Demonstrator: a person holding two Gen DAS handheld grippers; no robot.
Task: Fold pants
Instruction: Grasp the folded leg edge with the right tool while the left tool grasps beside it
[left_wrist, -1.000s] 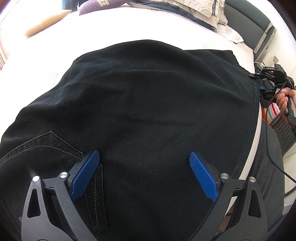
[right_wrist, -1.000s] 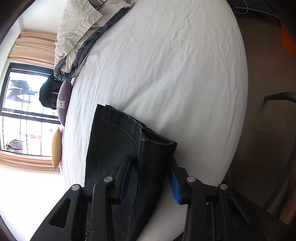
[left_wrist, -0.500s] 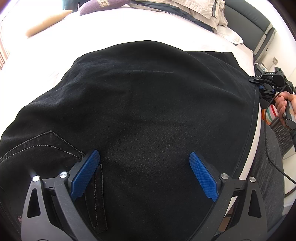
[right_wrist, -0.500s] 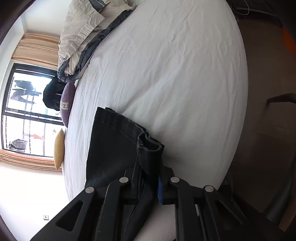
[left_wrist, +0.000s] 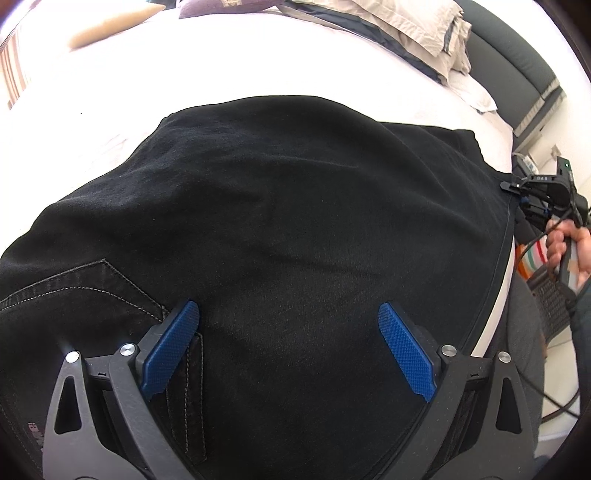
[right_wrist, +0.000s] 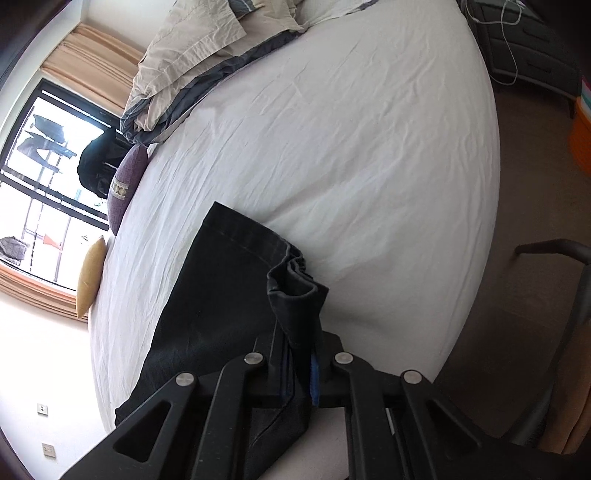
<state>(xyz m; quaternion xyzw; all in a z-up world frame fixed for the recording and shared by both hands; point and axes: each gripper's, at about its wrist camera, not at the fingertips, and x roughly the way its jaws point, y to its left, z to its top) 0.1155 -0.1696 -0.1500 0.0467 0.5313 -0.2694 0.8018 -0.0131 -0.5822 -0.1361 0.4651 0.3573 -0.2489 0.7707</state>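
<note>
Black denim pants (left_wrist: 280, 229) lie spread on the white bed (left_wrist: 258, 62); a back pocket with pale stitching (left_wrist: 92, 288) shows at the left. My left gripper (left_wrist: 288, 343) hovers over the waist end, jaws wide open and empty. In the right wrist view the leg hems (right_wrist: 236, 273) lie near the bed's edge. My right gripper (right_wrist: 301, 365) is shut on the bunched hem corner (right_wrist: 295, 295) and holds it slightly raised. The right gripper also shows in the left wrist view (left_wrist: 543, 188), at the pants' far right corner.
A rumpled beige and grey duvet (right_wrist: 207, 48) and pillows lie at the head of the bed. A purple cushion (right_wrist: 125, 184) and a yellow cushion (right_wrist: 88, 273) lie by the window. A chair (right_wrist: 554, 332) stands beside the bed; a dark nightstand (right_wrist: 532, 48) stands beyond.
My right gripper has closed on the hem corner, bunching and lifting it a little. My left gripper has stayed open over the waist.
</note>
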